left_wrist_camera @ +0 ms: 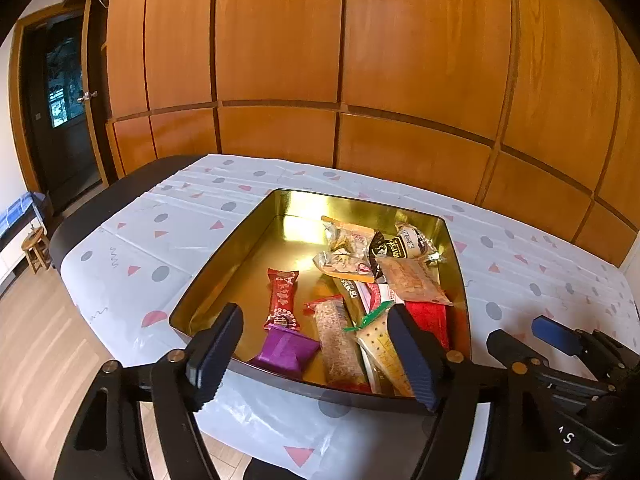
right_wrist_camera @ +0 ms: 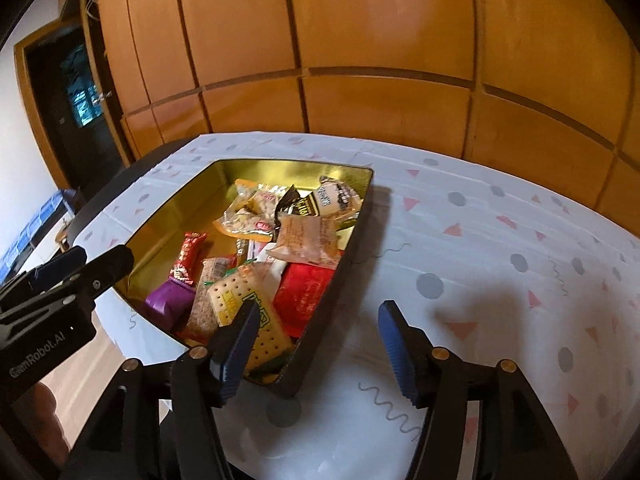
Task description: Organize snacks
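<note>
A shallow gold tin (left_wrist_camera: pixel 216 264) sits on the table and holds several wrapped snacks. Among them are a red candy bar (left_wrist_camera: pixel 283 298), a purple packet (left_wrist_camera: pixel 286 350), an oat bar (left_wrist_camera: pixel 340 344), a cracker pack (left_wrist_camera: pixel 380 346) and a red packet (left_wrist_camera: pixel 428 314). My left gripper (left_wrist_camera: pixel 314 314) hovers open over the tin's near edge, with nothing between its fingers. My right gripper (right_wrist_camera: pixel 319 308) is open above the tin's (right_wrist_camera: pixel 344 276) near right corner, empty, with the cracker pack (right_wrist_camera: pixel 248 308) just beyond its left finger. Each gripper also shows at the edge of the other's view.
The table carries a white cloth (left_wrist_camera: pixel 132 248) with grey dots and pink triangles. Bare cloth (right_wrist_camera: pixel 500 280) lies to the right of the tin. Wooden cabinet panels (left_wrist_camera: pixel 280 40) rise behind the table. At far left are a dark doorway (left_wrist_camera: pixel 60 100) and a small stool (left_wrist_camera: pixel 36 248) on the wood floor.
</note>
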`<state>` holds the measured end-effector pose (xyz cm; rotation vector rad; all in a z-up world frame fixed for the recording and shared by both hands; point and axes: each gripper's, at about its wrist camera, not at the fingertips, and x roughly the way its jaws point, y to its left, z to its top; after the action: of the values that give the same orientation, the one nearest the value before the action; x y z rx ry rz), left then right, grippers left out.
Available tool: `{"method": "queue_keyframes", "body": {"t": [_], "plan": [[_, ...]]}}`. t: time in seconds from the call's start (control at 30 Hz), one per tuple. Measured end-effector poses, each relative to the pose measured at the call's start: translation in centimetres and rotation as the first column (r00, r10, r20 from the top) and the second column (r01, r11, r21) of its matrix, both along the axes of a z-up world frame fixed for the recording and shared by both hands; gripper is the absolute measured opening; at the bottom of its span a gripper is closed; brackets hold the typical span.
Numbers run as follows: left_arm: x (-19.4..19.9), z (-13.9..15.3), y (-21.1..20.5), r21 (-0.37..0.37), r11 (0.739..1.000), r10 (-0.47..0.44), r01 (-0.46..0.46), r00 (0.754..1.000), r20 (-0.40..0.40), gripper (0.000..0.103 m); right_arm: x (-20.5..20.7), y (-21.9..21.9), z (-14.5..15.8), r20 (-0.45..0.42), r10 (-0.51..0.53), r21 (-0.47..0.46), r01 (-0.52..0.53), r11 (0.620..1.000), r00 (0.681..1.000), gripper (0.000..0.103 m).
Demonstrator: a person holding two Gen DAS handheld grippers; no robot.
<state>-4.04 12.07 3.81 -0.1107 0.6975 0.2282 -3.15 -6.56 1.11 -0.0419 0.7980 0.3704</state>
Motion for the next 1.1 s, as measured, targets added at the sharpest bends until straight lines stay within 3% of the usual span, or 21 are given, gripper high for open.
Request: {"method": "queue_keyframes", "body": {"t": [0.2,0.43,1.1], "plan": [[-0.19,0.04,0.08,0.005,1.000,0.031,-0.031,0.999,0.008,0.077,-0.22,-0.33,0.07,0.009,-0.015,0.007,0.015,1.000,1.000,0.064],[-0.44,0.39,-0.34,0.067,0.996,0.062,-0.064,0.998,0.029,0.077,-0.29,-0.28,0.21,0.019,-0.012,0.005,0.012,1.000,1.000,0.065],[-0.62,0.53,-0.35,0.063,0.996,0.062,-0.064,0.998,0.033,0.076,-0.67,0.16,0.35,0.025,-0.001,0.003,0.001,1.000,1.000,0.069]]}}
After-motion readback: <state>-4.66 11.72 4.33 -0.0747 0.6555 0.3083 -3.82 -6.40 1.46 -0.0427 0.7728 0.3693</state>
